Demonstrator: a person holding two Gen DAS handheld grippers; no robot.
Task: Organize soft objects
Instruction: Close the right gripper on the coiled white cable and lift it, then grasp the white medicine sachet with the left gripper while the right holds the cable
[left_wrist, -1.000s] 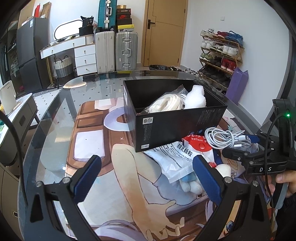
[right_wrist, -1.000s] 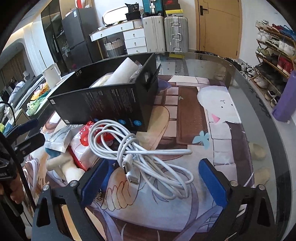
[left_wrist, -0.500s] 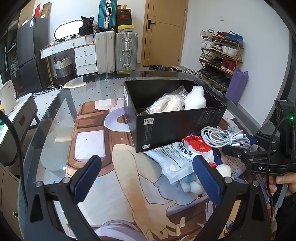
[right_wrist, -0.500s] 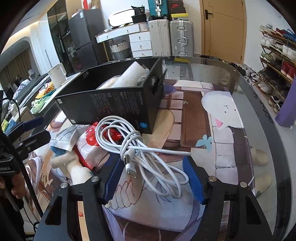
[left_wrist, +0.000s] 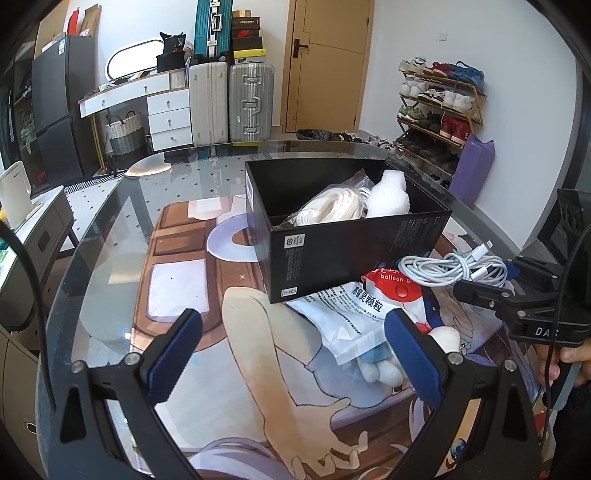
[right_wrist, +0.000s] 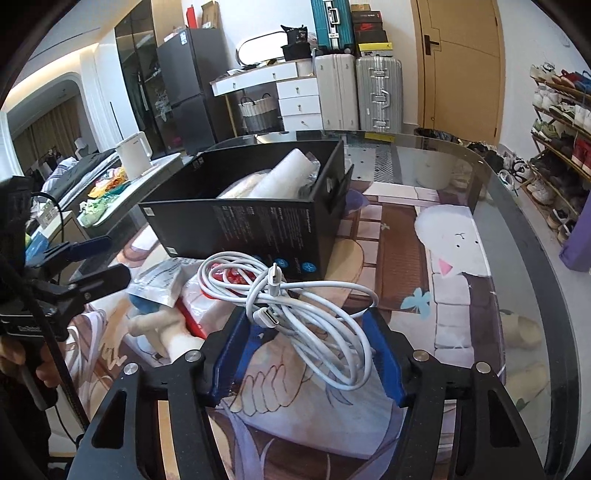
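Closing on the white cable bundle beside the black box

The loosely coiled white charging cable (right_wrist: 295, 310) lay on the printed mat just in front of the black cardboard box (right_wrist: 258, 225), partly over a red-and-white balloon packet (left_wrist: 395, 291); my right gripper (right_wrist: 306, 354) had its blue pads either side of the coil and the jaws were closing, though I could not tell that they had bitten yet. I judged the best hold was across the thick middle of the bundle, so no loop would trail when I lifted it towards the box. My left gripper (left_wrist: 291, 354) stood apart and empty over the mat. I could read "balloon" on the red packet, Chinese characters on the white foil pouch (left_wrist: 351, 314), and "DAS" on the right gripper's body.
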